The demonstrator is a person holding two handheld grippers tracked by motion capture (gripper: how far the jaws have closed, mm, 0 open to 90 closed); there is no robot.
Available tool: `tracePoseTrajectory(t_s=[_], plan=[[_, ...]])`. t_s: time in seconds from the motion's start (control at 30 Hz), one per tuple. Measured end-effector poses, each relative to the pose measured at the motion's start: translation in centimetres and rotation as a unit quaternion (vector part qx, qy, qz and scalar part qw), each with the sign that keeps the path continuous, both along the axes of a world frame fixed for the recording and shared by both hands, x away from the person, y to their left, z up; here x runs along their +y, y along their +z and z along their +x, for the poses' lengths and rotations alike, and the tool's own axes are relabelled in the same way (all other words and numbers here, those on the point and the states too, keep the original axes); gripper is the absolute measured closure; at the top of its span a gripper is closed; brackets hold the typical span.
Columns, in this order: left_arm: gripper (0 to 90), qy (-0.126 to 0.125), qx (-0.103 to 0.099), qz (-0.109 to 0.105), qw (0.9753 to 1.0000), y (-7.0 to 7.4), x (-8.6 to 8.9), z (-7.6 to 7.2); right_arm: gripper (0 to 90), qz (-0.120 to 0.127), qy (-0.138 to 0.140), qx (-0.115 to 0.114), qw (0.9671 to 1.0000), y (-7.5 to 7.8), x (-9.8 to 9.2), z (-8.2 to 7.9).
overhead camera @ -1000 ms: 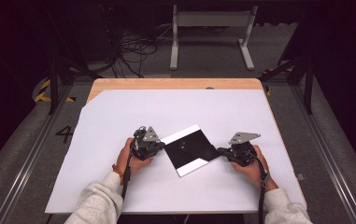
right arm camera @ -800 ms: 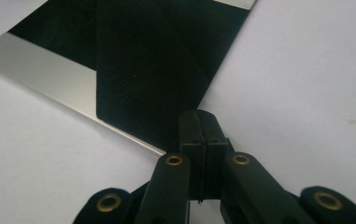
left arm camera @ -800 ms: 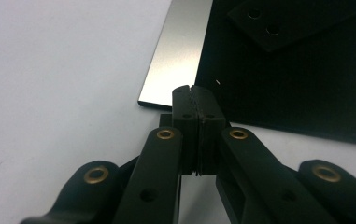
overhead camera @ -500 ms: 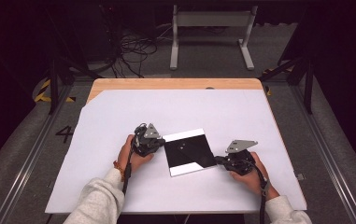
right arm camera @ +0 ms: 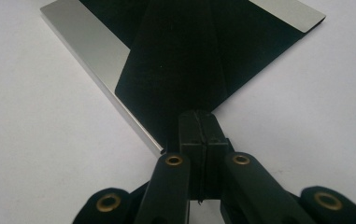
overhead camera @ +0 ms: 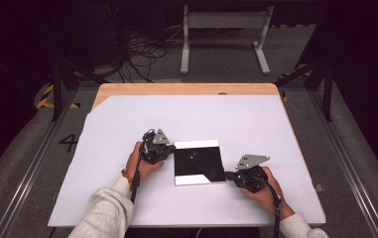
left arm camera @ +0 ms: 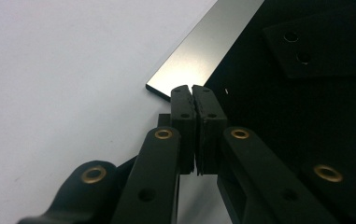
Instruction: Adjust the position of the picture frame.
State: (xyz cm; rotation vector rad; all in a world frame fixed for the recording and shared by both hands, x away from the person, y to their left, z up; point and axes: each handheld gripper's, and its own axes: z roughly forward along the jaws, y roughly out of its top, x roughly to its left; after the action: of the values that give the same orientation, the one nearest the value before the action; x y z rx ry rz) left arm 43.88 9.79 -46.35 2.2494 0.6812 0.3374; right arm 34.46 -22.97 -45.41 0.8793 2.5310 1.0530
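Note:
A square mirror-like plate (overhead camera: 199,161), mostly reflecting black with pale strips along its far and near edges, lies flat on the white table (overhead camera: 127,119). My left gripper (overhead camera: 170,150) is at the plate's left edge near the far corner. In the left gripper view its jaws (left arm camera: 193,88) are shut, tips against the plate's (left arm camera: 194,51) silver edge. My right gripper (overhead camera: 227,175) sits at the plate's near right corner. In the right gripper view its shut jaws (right arm camera: 199,113) touch the corner of the plate (right arm camera: 180,56). Neither gripper clamps anything.
The white sheet covers a wooden tabletop whose far edge (overhead camera: 186,89) shows bare. Beyond the table, cables (overhead camera: 137,49) lie on the floor and a metal stand (overhead camera: 223,29) is farther back. Dark rails run along both sides.
The plate has turned from a diamond-like tilt to lie square with the table. My right gripper moved nearer and stayed at its corner; the left gripper held roughly in place.

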Motion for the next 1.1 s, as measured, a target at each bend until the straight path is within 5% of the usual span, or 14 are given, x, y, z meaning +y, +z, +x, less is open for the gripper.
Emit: tracePoseTrajectory(t_s=[0.33, 1.1], plan=[[89.7, 0.002, -0.004, 0.001, 1.0, -0.05, -0.08, 0.16, 90.0, 0.008, 0.006, 0.015, 0.9998, 0.03, 0.35, -0.11], [89.8, 0.002, -0.003, -0.003, 1.0, -0.08, -0.06, 0.49, 90.0, -0.008, 0.012, 0.002, 0.9999, 0.09, 0.85, -0.39]])
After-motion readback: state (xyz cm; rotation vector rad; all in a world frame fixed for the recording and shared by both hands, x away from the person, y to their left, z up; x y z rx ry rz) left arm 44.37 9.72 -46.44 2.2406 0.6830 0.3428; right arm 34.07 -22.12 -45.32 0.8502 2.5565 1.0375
